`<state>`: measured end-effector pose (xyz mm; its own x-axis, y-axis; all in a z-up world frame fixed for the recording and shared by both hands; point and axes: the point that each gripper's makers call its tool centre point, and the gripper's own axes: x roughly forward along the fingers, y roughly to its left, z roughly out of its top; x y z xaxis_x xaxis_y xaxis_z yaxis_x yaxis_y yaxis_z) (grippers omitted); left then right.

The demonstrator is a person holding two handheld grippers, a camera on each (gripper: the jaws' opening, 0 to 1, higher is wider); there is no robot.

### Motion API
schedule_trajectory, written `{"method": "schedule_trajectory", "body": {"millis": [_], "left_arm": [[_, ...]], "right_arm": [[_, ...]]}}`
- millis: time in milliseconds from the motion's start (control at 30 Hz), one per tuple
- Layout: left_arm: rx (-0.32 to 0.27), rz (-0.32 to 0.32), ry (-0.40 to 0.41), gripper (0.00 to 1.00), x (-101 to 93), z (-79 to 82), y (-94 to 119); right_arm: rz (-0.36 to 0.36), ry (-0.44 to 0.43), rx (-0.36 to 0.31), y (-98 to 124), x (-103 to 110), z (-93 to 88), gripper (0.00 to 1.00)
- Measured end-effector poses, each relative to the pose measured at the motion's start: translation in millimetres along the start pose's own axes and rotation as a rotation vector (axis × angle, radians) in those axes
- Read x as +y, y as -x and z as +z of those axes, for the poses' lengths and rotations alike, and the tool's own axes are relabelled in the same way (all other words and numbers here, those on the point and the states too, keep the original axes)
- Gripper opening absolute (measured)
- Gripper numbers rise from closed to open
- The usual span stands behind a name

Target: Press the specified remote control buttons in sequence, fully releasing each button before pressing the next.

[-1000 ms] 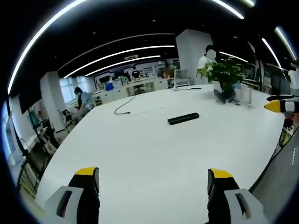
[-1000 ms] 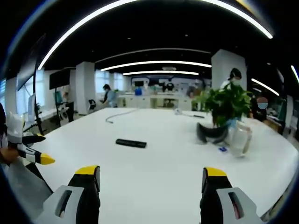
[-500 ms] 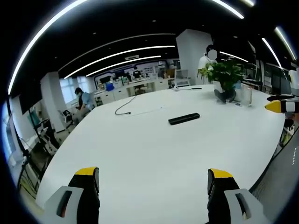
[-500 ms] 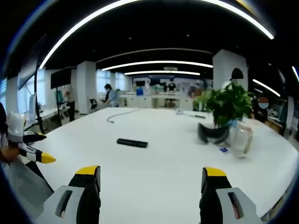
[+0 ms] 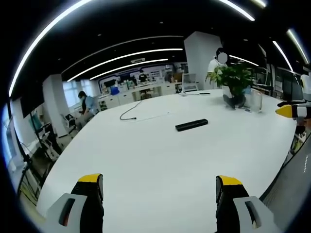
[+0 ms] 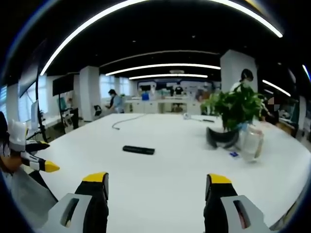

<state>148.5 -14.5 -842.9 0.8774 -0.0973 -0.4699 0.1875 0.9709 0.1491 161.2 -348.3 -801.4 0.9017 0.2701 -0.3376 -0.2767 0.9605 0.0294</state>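
Note:
A black remote control (image 5: pixel 191 124) lies flat on the big white table (image 5: pixel 146 160), well ahead of my left gripper (image 5: pixel 159 187), which stands open and empty above the near table edge. The same remote (image 6: pixel 138 150) sits left of centre in the right gripper view, far beyond my right gripper (image 6: pixel 156 183), also open with nothing between its yellow-tipped fingers (image 6: pixel 217 180). The right gripper's yellow tip (image 5: pixel 287 110) pokes in at the right edge of the left gripper view. The left gripper's tip (image 6: pixel 43 166) shows at the left edge of the right gripper view.
A potted green plant (image 6: pixel 234 108) stands at the table's far right beside a clear glass jug (image 6: pixel 251 142) and a dark curved object (image 6: pixel 221 137). A dark cable (image 5: pixel 131 113) trails over the far side. People (image 5: pixel 86 103) and desks fill the office behind.
The right gripper view has shifted slightly, and its jaws stand a little closer together. The remote has not moved.

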Motion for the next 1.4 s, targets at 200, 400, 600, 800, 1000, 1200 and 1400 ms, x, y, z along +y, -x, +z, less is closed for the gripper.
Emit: {"method": "schedule_trajectory", "body": {"millis": [200,400,600,800,1000,1200,1400], "left_arm": [[0.008,-0.004,-0.003,1.00,-1.1,-1.7,-0.8],[0.020,-0.012,-0.011,1.00,-3.0,-4.0,-1.9],[0.024,-0.015,0.000,1.00,-2.6,-4.4,-2.5],[0.031,-0.020,-0.008,1.00,-4.1,-5.3,-3.1],[0.034,-0.017,-0.006,1.00,-3.3,-5.7,-3.2],[0.033,-0.033,0.000,1.00,-4.7,-4.5,-4.3],[0.029,-0.080,-0.022,0.97,-13.6,1.2,-4.0]], "right_arm": [[0.006,0.000,0.002,-0.1,1.1,-0.3,0.77],[0.033,-0.015,0.022,-0.1,5.3,-3.5,0.65],[0.040,-0.022,0.052,0.0,6.0,-8.1,0.50],[0.038,-0.007,0.114,-0.5,5.9,-17.6,0.27],[0.044,0.011,0.156,-0.3,7.6,-23.9,0.11],[0.046,0.010,0.229,-0.2,7.9,-35.3,0.00],[0.039,0.021,0.282,0.3,7.5,-44.1,0.00]]}}
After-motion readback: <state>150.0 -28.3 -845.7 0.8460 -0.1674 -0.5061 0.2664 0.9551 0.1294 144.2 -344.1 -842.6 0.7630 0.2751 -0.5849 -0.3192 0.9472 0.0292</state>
